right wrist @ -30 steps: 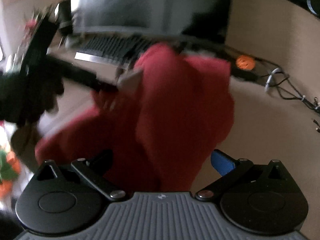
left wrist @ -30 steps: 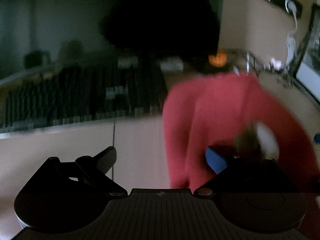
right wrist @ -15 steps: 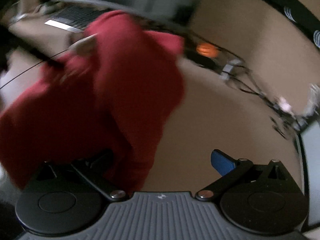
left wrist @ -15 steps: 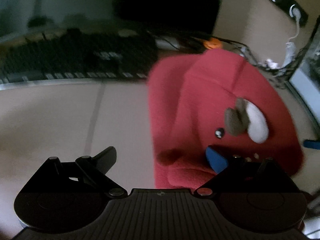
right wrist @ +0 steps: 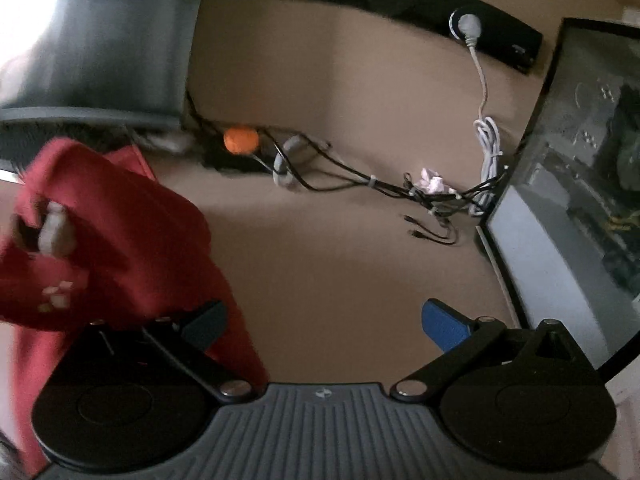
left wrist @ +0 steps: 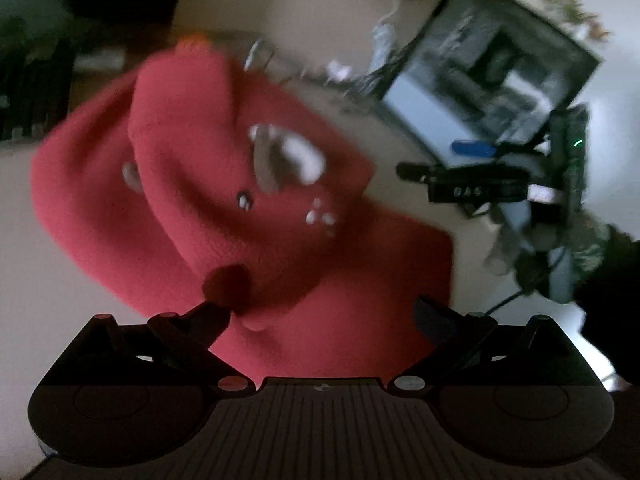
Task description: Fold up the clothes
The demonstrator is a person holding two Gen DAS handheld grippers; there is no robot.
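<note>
Red garment (left wrist: 224,216) fills the left wrist view, a soft red fleece with a grey-brown and white patch, small white dots and a dark eye-like spot on it. Beige desk (right wrist: 340,240) underneath. An orange ball (right wrist: 240,140) sits among black cables (right wrist: 360,180), with a white cord (right wrist: 486,136) nearby. Right gripper (right wrist: 324,320) is black, one finger pad blue (right wrist: 444,330)

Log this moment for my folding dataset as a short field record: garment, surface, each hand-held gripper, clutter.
garment: red top with an animal patch, bunched, not flat
surface: tan desk
left hand-held gripper: open, garment between its fingers
right hand-held gripper: open, garment at its left finger only
clutter: cables, orange ball, monitor
sharpness: left view blurred
</note>
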